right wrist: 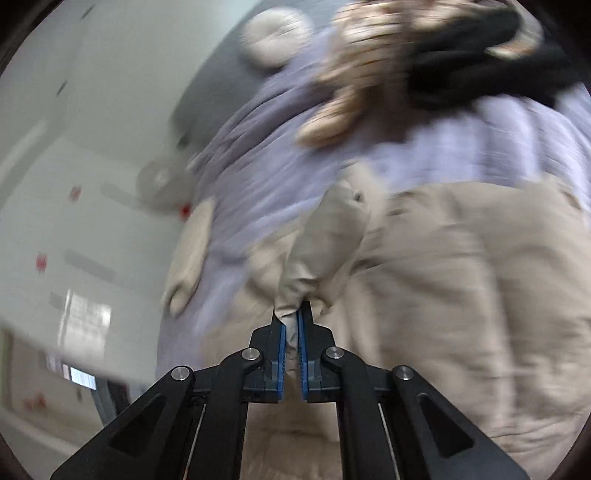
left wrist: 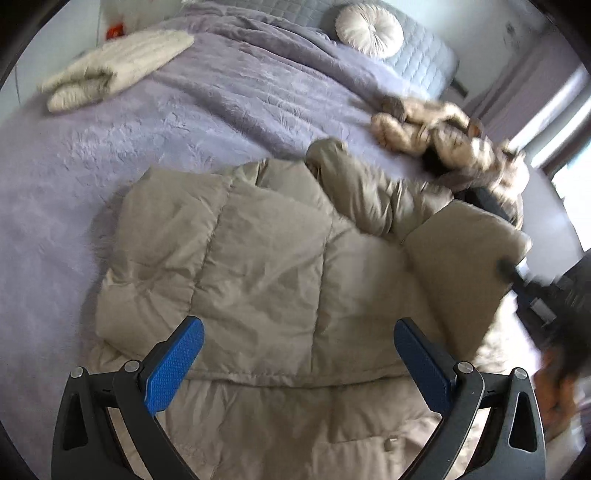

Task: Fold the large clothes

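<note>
A beige puffer coat (left wrist: 266,266) lies spread on the lilac bedspread (left wrist: 184,110), one side folded in at the left. My left gripper (left wrist: 295,354) hangs open and empty just above the coat's lower part. My right gripper (right wrist: 291,314) is shut on a pinched flap of the coat (right wrist: 321,251) and holds it lifted above the rest of the coat (right wrist: 461,295). In the left wrist view the right gripper (left wrist: 506,266) shows at the right edge, holding up the raised beige panel (left wrist: 461,258). The right view is blurred by motion.
A folded cream garment (left wrist: 110,66) lies at the bed's far left. A round white cushion (left wrist: 369,29) rests against the grey headboard (left wrist: 424,62). A heap of tan fur and dark cloth (left wrist: 461,140) lies at the far right of the bed.
</note>
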Tool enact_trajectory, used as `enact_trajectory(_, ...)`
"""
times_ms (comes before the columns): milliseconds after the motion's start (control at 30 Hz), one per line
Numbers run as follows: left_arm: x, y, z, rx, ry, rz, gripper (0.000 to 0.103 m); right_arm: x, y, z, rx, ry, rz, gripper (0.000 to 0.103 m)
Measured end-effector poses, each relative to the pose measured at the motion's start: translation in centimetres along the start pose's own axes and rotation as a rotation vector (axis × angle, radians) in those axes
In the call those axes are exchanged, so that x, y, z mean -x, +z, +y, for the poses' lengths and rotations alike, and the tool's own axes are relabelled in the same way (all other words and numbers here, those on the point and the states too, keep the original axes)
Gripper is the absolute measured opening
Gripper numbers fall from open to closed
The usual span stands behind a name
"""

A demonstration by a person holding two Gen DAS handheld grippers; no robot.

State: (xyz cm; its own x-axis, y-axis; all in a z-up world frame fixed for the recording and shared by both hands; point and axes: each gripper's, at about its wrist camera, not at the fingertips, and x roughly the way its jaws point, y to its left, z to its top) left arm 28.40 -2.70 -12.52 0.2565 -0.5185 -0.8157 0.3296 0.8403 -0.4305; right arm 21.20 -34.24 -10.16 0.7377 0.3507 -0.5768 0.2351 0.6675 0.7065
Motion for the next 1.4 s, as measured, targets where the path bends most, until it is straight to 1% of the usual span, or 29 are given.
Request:
enact_trajectory(100, 0.7, 1.0, 1.9, 0.071, -0.133, 0.012, 0.103, -3.3, -2.1, 3.0, 0.108, -0.017, 0.107, 0.007)
enact_trajectory(133, 0.6, 1.3, 2.2, 0.086, -0.176, 0.026, 0.103, -4.4, -2.9, 3.6, 0.129, -0.032, 0.146, 0.011)
enact_trajectory(167, 0.5, 1.5, 2.4, 0.097, -0.216, 0.041, 0.103, -5.2, -3.5, 3.8, 0.142, -0.049, 0.172, 0.011)
enact_trajectory(200, 0.3, 1.5, 2.5, 0.107, -0.250, 0.056, 0.103, -6.6, -4.4, 4.4, 0.164, -0.081, 0.224, 0.011)
enact_trajectory(300, -0.8, 1.6, 2.2, 0.119, -0.339, 0.103, 0.103, -8.5, -5.8, 4.6, 0.169, -0.123, 0.299, 0.015)
enact_trajectory(333, -1.5, 1.5, 1.9, 0.120, -0.375, 0.126, 0.103, -8.6, -6.0, 4.5, 0.161, -0.121, 0.312, 0.021)
enact_trajectory(367, -2.0, 1.4, 1.5, 0.123, -0.386, 0.139, 0.103, -8.8, -6.2, 4.5, 0.155, -0.117, 0.319, 0.026)
enact_trajectory(400, -2.6, 1.3, 1.2, 0.121, -0.394, 0.152, 0.103, -8.7, -6.3, 4.4, 0.144, -0.107, 0.326, 0.040)
enact_trajectory(433, -3.1, 1.2, 0.7, 0.116, -0.401, 0.163, 0.103, -8.4, -6.4, 4.3, 0.135, -0.101, 0.324, 0.059)
enact_trajectory(467, -3.5, 1.1, 0.4, 0.114, -0.405, 0.173, 0.103, -8.2, -6.5, 4.2, 0.129, -0.098, 0.320, 0.067)
enact_trajectory(500, -4.1, 1.0, 0.0, 0.111, -0.407, 0.183, 0.103, -7.5, -6.5, 4.2, 0.123, -0.091, 0.308, 0.069)
enact_trajectory(600, -5.9, 0.8, -1.0, 0.094, -0.384, 0.216, 0.103, -5.7, -6.7, 3.4, 0.101, -0.084, 0.290, 0.069)
enact_trajectory(667, -7.2, 0.7, -1.7, 0.075, -0.338, 0.233, 0.103, -3.9, -6.8, 1.8, 0.080, -0.095, 0.279, 0.069)
enact_trajectory(700, -7.7, 0.6, -2.0, 0.066, -0.314, 0.239, 0.103, -2.8, -7.2, 1.1, 0.071, -0.120, 0.271, 0.069)
enact_trajectory(733, -8.2, 0.6, -2.5, 0.054, -0.290, 0.242, 0.100, -2.0, -7.5, 0.4, 0.067, -0.138, 0.266, 0.069)
enact_trajectory(767, -8.4, 0.6, -2.8, 0.045, -0.280, 0.240, 0.093, -0.9, -7.8, -0.3, 0.065, -0.155, 0.260, 0.069)
enact_trajectory(800, -8.5, 0.6, -3.2, 0.033, -0.276, 0.242, 0.065, -0.2, -8.1, -0.9, 0.067, -0.176, 0.252, 0.068)
enact_trajectory(833, -8.9, 0.8, -3.9, 0.015, -0.280, 0.264, 0.031, 0.4, -8.2, -1.5, 0.072, -0.199, 0.242, 0.068)
enact_trajectory(867, -9.1, 0.8, -4.2, 0.012, -0.282, 0.280, 0.017, 1.3, -8.3, -2.3, 0.074, -0.217, 0.231, 0.066)
enact_trajectory(900, -9.1, 0.9, -4.5, 0.015, -0.298, 0.289, 0.013, 1.8, -8.3, -2.8, 0.075, -0.246, 0.214, 0.056)
enact_trajectory(933, -8.8, 1.1, -4.9, 0.007, -0.306, 0.272, 0.013, 2.7, -8.3, -4.0, 0.066, -0.265, 0.205, 0.038)
enact_trajectory(1000, -6.8, 1.9, -6.1, -0.028, -0.346, 0.212, 0.011, 3.3, -8.1, -5.2, 0.037, -0.293, 0.183, 0.021)
enact_trajectory(1100, -3.2, 3.7, -7.0, -0.027, -0.432, 0.119, 0.011, 4.8, -7.7, -6.6, 0.047, -0.340, 0.149, 0.020)
enact_trajectory(1167, -1.2, 4.9, -7.2, -0.031, -0.457, 0.062, 0.011, 5.1, -7.6, -6.9, 0.074, -0.371, 0.134, 0.020)
enact_trajectory(1200, -0.3, 5.4, -7.1, -0.031, -0.464, 0.039, 0.011, 5.0, -7.2, -7.0, 0.107, -0.413, 0.122, 0.020)
enact_trajectory(1300, 1.7, 6.2, -6.4, -0.033, -0.448, -0.007, 0.011, 5.3, -6.4, -7.4, 0.183, -0.538, 0.082, 0.020)
enact_trajectory(1333, 2.0, 6.0, -5.8, -0.032, -0.422, -0.012, 0.011, 5.6, -5.8, -7.9, 0.191, -0.591, 0.061, 0.020)
enact_trajectory(1367, 1.7, 5.6, -5.2, -0.019, -0.402, -0.003, 0.011, 5.9, -5.5, -8.3, 0.185, -0.615, 0.048, 0.019)
enact_trajectory(1400, 1.2, 5.1, -4.3, 0.004, -0.385, 0.016, 0.011, 6.3, -5.0, -9.3, 0.155, -0.634, 0.031, 0.010)
